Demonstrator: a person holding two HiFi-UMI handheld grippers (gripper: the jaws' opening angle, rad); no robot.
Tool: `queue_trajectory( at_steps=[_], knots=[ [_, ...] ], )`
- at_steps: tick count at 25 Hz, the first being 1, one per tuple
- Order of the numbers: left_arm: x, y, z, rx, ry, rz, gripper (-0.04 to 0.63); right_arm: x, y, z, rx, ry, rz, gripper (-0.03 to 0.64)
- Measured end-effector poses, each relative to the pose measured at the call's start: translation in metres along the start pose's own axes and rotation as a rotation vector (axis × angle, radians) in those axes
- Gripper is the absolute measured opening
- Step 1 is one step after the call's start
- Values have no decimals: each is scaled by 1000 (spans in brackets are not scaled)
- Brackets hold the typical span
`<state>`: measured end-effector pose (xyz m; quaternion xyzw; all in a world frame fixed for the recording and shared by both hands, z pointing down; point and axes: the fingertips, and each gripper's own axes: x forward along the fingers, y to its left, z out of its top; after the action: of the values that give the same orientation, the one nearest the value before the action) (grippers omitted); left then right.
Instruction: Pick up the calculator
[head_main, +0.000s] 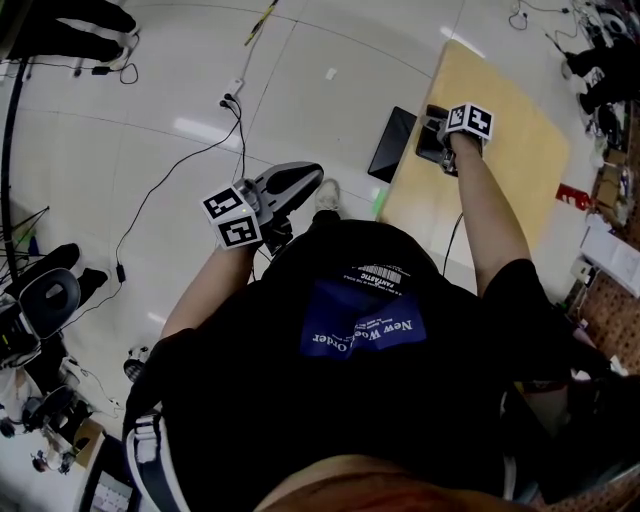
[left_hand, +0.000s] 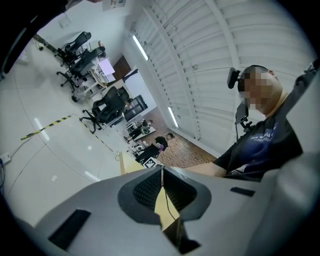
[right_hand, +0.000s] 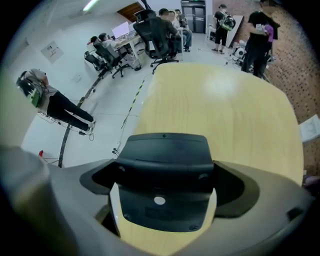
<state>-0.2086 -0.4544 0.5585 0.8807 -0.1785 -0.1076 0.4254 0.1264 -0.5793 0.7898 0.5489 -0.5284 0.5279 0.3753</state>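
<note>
In the right gripper view, my right gripper is shut on the black calculator. The calculator's underside faces the camera, showing small feet and a round white spot. It hangs a little above the pale wooden table, near the table's left edge. In the head view, the right gripper is over that edge and hides most of the calculator. My left gripper is held off the table, over the floor in front of the person. Its jaws are shut and hold nothing, as the left gripper view confirms.
A flat black rectangle lies just off the table's left edge; I cannot tell what it is. Cables run across the white floor. Office chairs and standing people are beyond the table's far end. Equipment clutters the left.
</note>
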Motion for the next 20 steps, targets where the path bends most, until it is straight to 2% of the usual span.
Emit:
queue_trajectory(
  at_steps=[20],
  knots=[
    [-2,0,-3,-16,15,-4,6,0,-2,3,-8,-36,-9,565]
  ],
)
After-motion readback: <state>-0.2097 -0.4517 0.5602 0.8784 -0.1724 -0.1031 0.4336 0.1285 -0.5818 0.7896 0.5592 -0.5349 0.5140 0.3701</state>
